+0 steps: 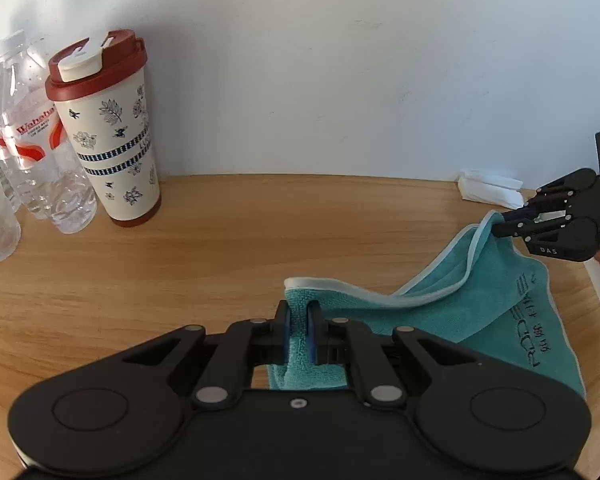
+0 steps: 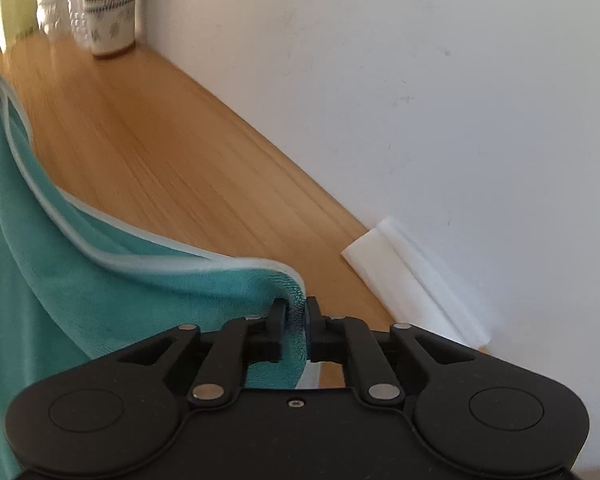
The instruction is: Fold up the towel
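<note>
Left wrist view alone shows bottles [image 1: 32,152] at 9 o'clock, a cup [image 1: 108,132] beside them, and the towel's [image 1: 440,292] lettering. Left gripper [image 1: 299,320] pinches one towel corner at 6 o'clock; right gripper [image 1: 500,226], at 3 o'clock, clamps another, lifted off the table [image 1: 180,260]. Right wrist view shows white paper [image 2: 416,280] against the wall.

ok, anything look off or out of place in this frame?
Nothing stands out. Both grippers, left and right, pinch the teal towel at its edge; the tumbler and bottles stand upright by the wall, nothing spilled.
</note>
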